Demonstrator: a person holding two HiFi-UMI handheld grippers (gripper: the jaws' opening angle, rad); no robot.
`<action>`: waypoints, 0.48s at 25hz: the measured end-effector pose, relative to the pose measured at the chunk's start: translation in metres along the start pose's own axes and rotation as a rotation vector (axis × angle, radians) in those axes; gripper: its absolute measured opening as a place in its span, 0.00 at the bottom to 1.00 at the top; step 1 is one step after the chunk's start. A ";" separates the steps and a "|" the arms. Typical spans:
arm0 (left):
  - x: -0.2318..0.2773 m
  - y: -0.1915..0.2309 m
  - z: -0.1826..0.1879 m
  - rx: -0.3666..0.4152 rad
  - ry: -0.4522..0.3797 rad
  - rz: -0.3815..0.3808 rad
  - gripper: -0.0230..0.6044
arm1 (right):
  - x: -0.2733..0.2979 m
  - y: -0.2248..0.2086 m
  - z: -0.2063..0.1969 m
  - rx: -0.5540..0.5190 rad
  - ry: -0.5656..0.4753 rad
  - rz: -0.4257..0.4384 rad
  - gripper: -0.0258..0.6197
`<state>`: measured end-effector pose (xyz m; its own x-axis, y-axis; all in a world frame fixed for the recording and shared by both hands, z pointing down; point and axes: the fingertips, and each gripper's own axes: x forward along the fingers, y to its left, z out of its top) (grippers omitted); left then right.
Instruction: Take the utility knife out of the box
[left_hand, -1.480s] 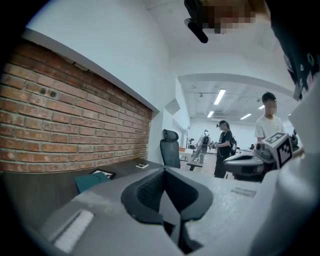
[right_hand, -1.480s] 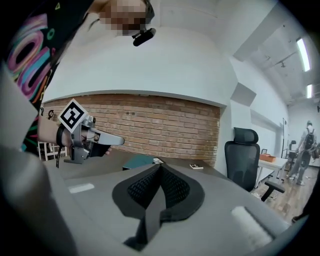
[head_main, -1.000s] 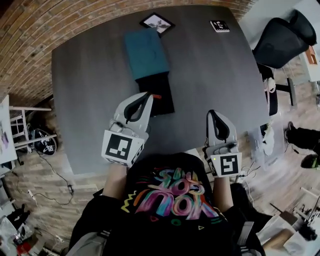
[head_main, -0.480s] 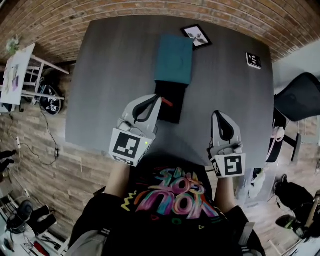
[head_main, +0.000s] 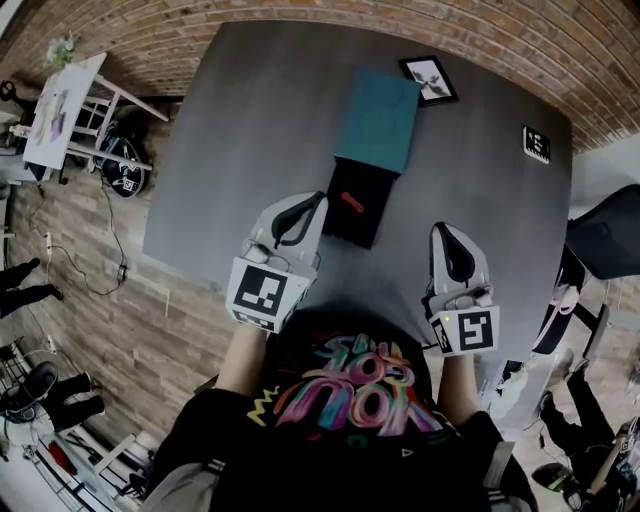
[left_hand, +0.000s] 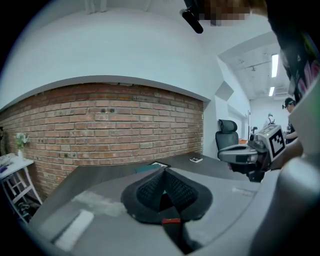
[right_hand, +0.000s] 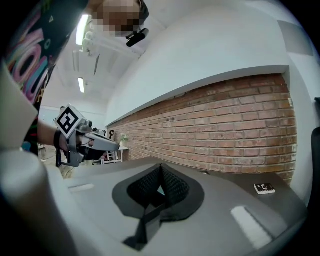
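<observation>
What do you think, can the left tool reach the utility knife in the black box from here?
Probably yes. The utility knife lies uncovered in the black box, and the left tool hovers just beside it with nothing between them. Its jaws are shut, so they would need to open first.

Matt grey table (head_main: 250, 150), rough brick wall (head_main: 300, 20), perhaps cardboard teal box lid (head_main: 378, 120)

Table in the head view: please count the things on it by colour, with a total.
Teal: 1, box cover
Black: 1, box tray
Red: 1, utility knife in the tray
Black-and-white: 2, framed picture and marker card
Total: 5
</observation>
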<state>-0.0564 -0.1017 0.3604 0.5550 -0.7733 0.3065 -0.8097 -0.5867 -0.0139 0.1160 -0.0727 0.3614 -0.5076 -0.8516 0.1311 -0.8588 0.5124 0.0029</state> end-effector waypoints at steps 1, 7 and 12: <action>-0.001 0.002 -0.001 0.000 0.002 0.001 0.04 | 0.001 0.000 0.000 -0.001 0.001 0.000 0.04; 0.001 0.009 -0.008 0.010 0.012 -0.007 0.04 | 0.010 0.001 -0.001 -0.004 0.009 -0.009 0.04; 0.002 0.010 -0.017 0.021 0.033 -0.021 0.04 | 0.011 0.005 -0.006 0.005 0.007 -0.008 0.04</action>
<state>-0.0665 -0.1050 0.3770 0.5646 -0.7529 0.3382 -0.7939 -0.6074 -0.0270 0.1067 -0.0792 0.3684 -0.5003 -0.8547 0.1385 -0.8631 0.5051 -0.0006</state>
